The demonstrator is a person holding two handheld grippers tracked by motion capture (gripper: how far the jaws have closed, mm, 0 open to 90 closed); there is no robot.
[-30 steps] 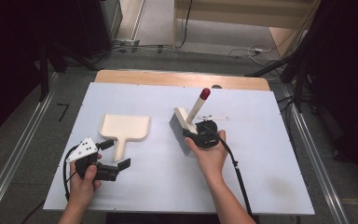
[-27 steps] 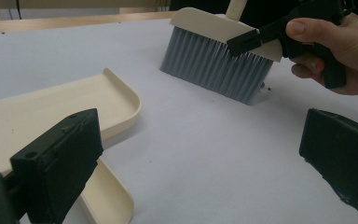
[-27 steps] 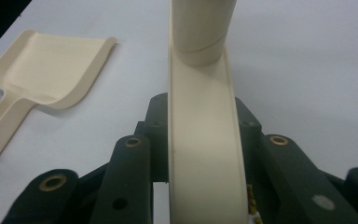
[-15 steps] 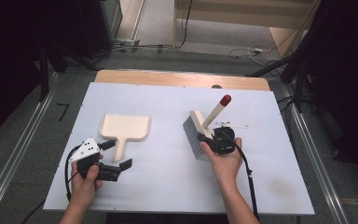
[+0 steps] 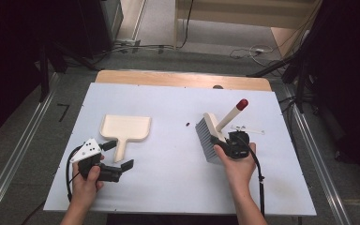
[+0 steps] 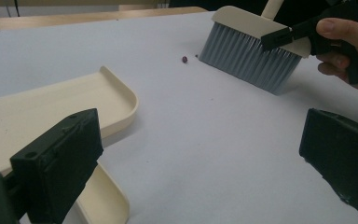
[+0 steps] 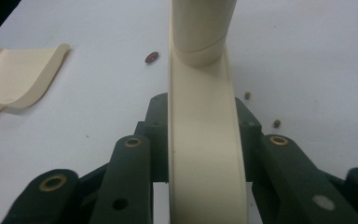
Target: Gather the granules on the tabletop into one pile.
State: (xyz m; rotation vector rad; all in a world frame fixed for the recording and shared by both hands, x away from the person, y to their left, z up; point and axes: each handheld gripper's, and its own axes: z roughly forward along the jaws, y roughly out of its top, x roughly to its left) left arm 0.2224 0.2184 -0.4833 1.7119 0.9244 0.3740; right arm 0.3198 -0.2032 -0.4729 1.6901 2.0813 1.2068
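Note:
A cream dustpan (image 5: 124, 127) lies flat at the table's left, its handle pointing toward me. My left gripper (image 5: 118, 155) hovers at the handle's end, jaws wide open and pressing on nothing. In the left gripper view (image 6: 200, 158) the dustpan (image 6: 51, 112) runs under the left-hand jaw. My right gripper (image 5: 226, 143) is shut on the cream head of a brush (image 5: 206, 138) with grey bristles and a red-tipped handle (image 5: 241, 104). The bristles rest on the table. A small red bean (image 5: 187, 124) lies just left of the brush (image 6: 251, 51). In the right gripper view the brush's back (image 7: 205, 140) sits between the jaws.
The white tabletop (image 5: 168, 178) ends at a wooden strip (image 5: 183, 79) along the far edge. A thin pale item (image 5: 248, 129) lies right of the brush. Small crumbs (image 7: 276, 123) lie near the brush, and cables trail on the floor (image 5: 243, 51) beyond.
My right hand has carried the brush to the right and a little nearer to me, away from the dustpan. The left gripper has stayed in place.

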